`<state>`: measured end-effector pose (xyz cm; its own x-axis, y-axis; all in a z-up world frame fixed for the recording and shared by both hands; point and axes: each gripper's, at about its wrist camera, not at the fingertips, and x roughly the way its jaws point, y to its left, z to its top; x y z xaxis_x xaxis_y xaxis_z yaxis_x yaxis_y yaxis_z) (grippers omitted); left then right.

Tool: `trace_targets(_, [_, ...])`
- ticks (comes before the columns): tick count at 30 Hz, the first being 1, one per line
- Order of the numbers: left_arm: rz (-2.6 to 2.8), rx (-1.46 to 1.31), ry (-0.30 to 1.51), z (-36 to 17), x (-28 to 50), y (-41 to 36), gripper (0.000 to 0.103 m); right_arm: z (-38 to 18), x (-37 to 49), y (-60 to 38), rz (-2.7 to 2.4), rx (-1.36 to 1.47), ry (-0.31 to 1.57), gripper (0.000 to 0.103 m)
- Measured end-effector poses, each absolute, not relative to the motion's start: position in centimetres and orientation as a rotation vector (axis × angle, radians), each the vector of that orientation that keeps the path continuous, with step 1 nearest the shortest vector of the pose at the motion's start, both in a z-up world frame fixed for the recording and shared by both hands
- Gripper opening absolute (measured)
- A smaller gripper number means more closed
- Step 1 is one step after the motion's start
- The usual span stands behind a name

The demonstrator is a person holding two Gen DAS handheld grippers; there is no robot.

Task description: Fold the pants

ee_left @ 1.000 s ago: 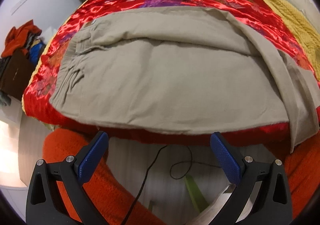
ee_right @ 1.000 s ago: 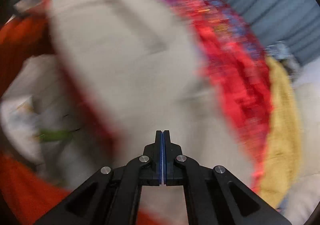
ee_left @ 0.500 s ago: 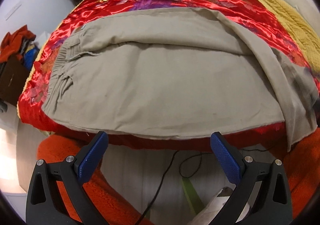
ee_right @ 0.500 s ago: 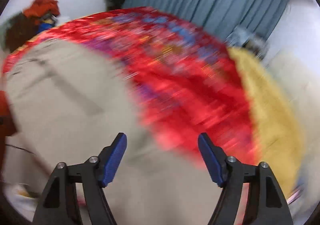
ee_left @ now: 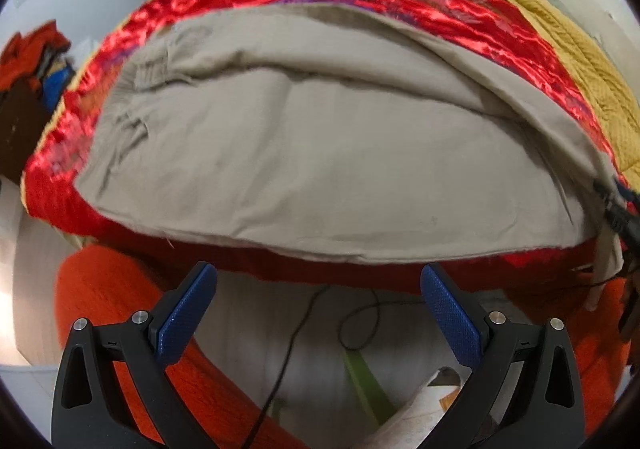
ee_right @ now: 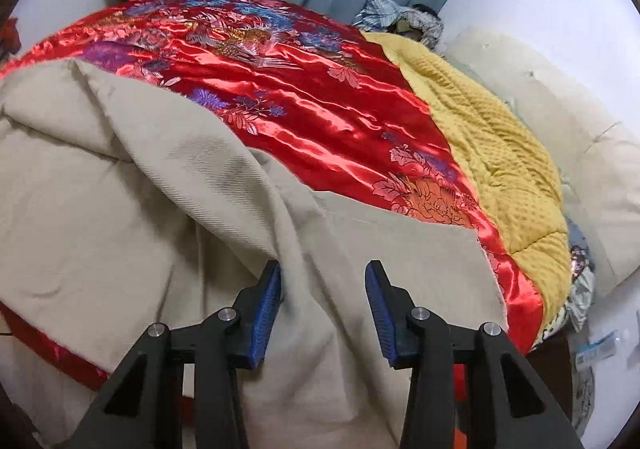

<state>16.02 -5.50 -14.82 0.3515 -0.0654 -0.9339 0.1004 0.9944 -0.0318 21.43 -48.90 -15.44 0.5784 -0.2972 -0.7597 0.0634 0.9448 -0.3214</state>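
Lying across the near edge of the bed, the beige pants (ee_left: 320, 169) rest on a glossy red satin bedspread (ee_right: 320, 105), already doubled leg over leg, waistband toward the bed's left end and leg ends toward the right, where a strip of cloth spills over the near edge. The left gripper (ee_left: 318, 313) hangs off the near edge above the floor, its fingers wide apart with nothing between them. The right gripper (ee_right: 323, 305) sits low over the leg end of the pants; its jaws have just been closing and now stand partly apart with beige cloth lying beneath the gap, though the pads do not look to be pressing on it. The fabric reads as a soft, fairly thick twill: light, limp, holding a crease but sagging wherever unsupported. Satin beneath is probably slippery, so the whole garment may slide when dragged. A sound hold would likely be the hem end at both layers together, near the right end of the bed's near edge, pinching deep enough that the lower layer does not slip free
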Motion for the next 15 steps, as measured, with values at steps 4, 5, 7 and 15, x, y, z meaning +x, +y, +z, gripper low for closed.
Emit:
trace_targets(4, [-0.105,0.071,1.195,-14.6,15.9,-6.3,0.102,-18.3,19.6,-46.7,-0.055,-0.360,1.106,0.042])
trace_targets(5, [-0.100,0.082,1.188,-14.5,16.0,-6.4,0.102,-18.6,19.1,-46.4,-0.042,-0.373,1.104,0.040])
trace_targets(7, [-0.094,0.097,1.188,-14.7,16.1,-6.5,0.102,-18.3,18.6,-46.8,-0.032,-0.366,1.096,0.014])
trace_targets(15, [-0.078,0.096,1.150,-13.7,17.5,-6.7,0.102,-4.1,35.9,-58.7,-0.150,-0.295,0.928,0.022])
